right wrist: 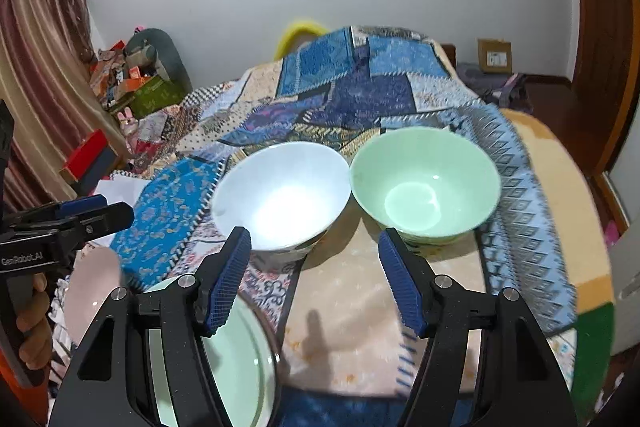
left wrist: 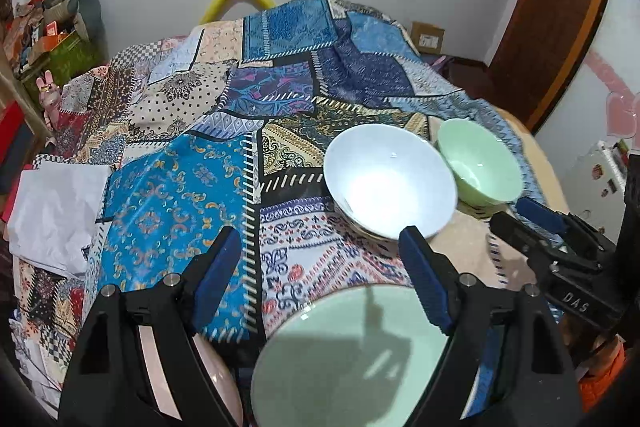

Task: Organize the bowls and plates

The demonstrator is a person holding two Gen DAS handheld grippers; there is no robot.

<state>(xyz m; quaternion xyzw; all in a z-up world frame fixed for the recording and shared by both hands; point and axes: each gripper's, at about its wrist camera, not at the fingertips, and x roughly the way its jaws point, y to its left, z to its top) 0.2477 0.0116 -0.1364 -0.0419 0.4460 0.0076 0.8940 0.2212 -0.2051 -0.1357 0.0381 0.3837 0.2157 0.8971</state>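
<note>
**Hovering over the dishes with both grippers empty**

Holding your left gripper [left wrist: 320, 243] above the patchwork cloth [left wrist: 172, 203], you have its jaws spread wide with nothing between the blue pads. Just below it lies the green plate [left wrist: 352, 359], close to the near edge of the bed, and a pink plate [left wrist: 220, 383] peeks out beside it on the left, partly hidden behind the left finger.

Your right gripper [right wrist: 314, 247] also stands apart with nothing held; no pad touches either bowl. Ahead of it sit the white bowl [right wrist: 280, 197] and the green bowl [right wrist: 426, 183], both upright and side by side, their rims touching or very nearly so; you cannot tell which. The white bowl rests on the patterned cloth, the green one partly on the pale sheet [right wrist: 360, 307] beneath.

From the right wrist view your left gripper shows at the left edge, with fingers of your hand [right wrist: 34, 327] wrapped on its handle. Both bowls are empty.
</note>
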